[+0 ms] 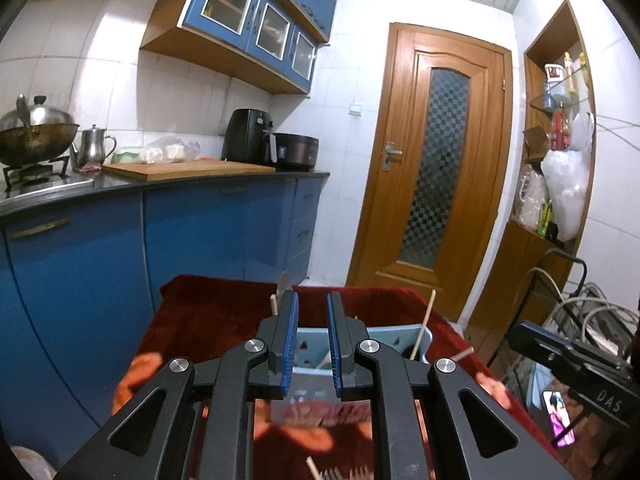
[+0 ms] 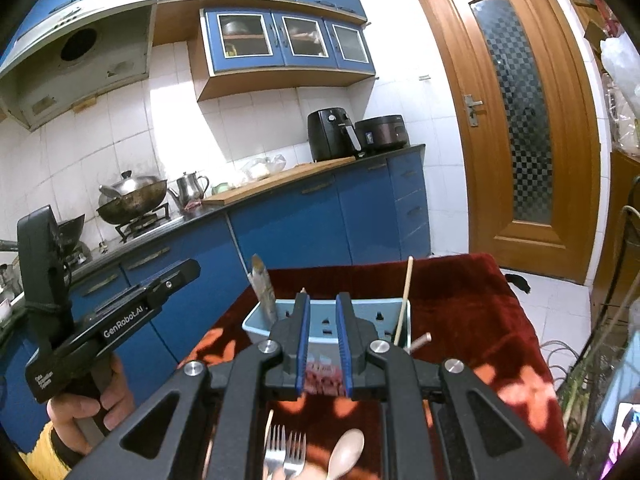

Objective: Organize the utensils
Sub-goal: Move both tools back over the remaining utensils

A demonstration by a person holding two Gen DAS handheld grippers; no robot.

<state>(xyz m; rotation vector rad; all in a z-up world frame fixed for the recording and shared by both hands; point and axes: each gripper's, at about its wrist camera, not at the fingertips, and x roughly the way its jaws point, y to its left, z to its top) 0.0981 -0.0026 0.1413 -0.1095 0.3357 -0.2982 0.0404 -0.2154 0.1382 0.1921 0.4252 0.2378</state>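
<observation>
A light-blue utensil holder (image 2: pixel 320 326) is seen on a table covered with a dark red, orange-flowered cloth (image 2: pixel 472 300). In the right wrist view it lies just beyond the tips of the right gripper (image 2: pixel 322 298), whose blue-padded fingers (image 2: pixel 303 336) are held a narrow gap apart with nothing between them. In the left wrist view the same holder (image 1: pixel 404 338) is partly hidden behind the left gripper (image 1: pixel 313 296), whose fingers (image 1: pixel 291 340) are likewise kept slightly apart and empty; the holder shows through the gap and to the right of it.

The holder is a rectangular plastic box, divided into compartments, with slots cut in its inner walls. A worn metal blade-like utensil (image 2: pixel 262 286) is stood upright in its left end, and a thin wooden stick (image 2: pixel 404 302) is leaned in its right end; a short grey handle (image 2: pixel 420 340) is seen jutting out just beside that stick.

Nearer the camera, below the right gripper's fingers, two metal forks (image 2: pixel 286 450) and a pale spoon (image 2: pixel 346 454) are laid side by side on the cloth, apart from the holder. Fork tines (image 1: pixel 348 473) are also glimpsed at the bottom edge of the left view.

The left gripper's body (image 2: pixel 120 320) is seen at the left of the right view, held by a hand (image 2: pixel 86 412).
</observation>
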